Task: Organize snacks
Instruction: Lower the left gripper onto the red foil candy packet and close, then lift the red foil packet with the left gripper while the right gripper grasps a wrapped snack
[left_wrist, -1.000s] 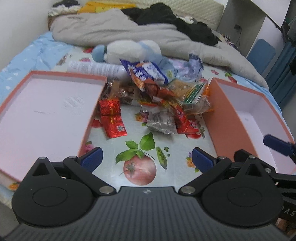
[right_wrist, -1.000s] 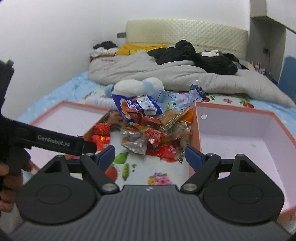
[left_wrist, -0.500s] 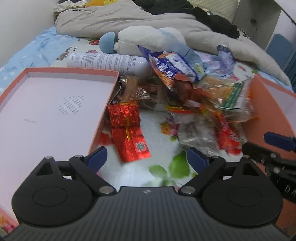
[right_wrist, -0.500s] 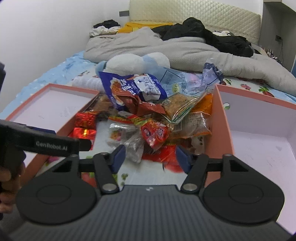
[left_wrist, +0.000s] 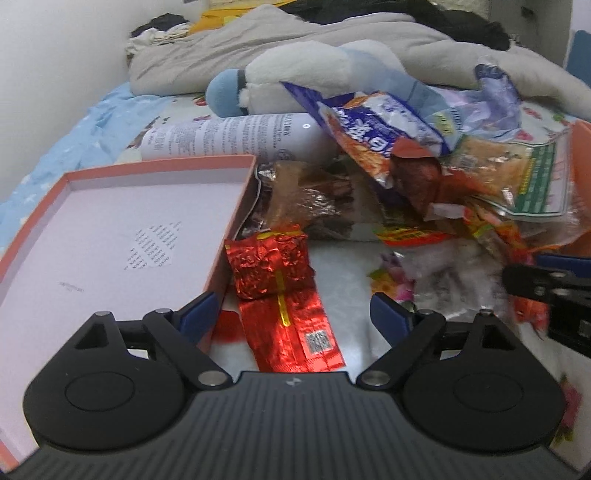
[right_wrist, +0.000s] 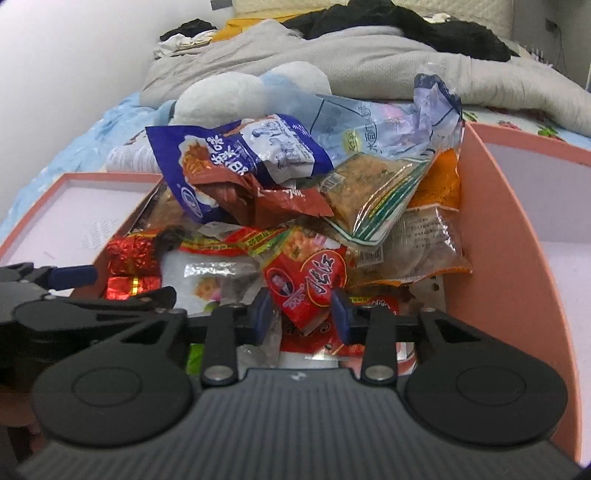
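Observation:
A heap of snack packets (right_wrist: 295, 206) lies on the bed between two pink boxes. My left gripper (left_wrist: 295, 314) is open and low over two red foil packets (left_wrist: 280, 291) beside the left box (left_wrist: 122, 236). My right gripper (right_wrist: 301, 314) has its fingers narrowed around the lower end of a red round-label packet (right_wrist: 310, 280); whether they pinch it I cannot tell. A blue and white bag (right_wrist: 236, 158) tops the heap. The right box (right_wrist: 491, 236) stands just right of the heap. The right gripper also shows at the right edge of the left wrist view (left_wrist: 554, 280).
A white and blue plush toy (left_wrist: 306, 74) and a white printed bottle (left_wrist: 236, 136) lie behind the heap. A grey duvet (right_wrist: 369, 59) and dark clothes cover the far bed. A white wall runs along the left.
Both grippers have moved forward and down toward the heap. The right gripper's fingers have narrowed around the red round-label packet. The left gripper stays open, now over the red foil packets.

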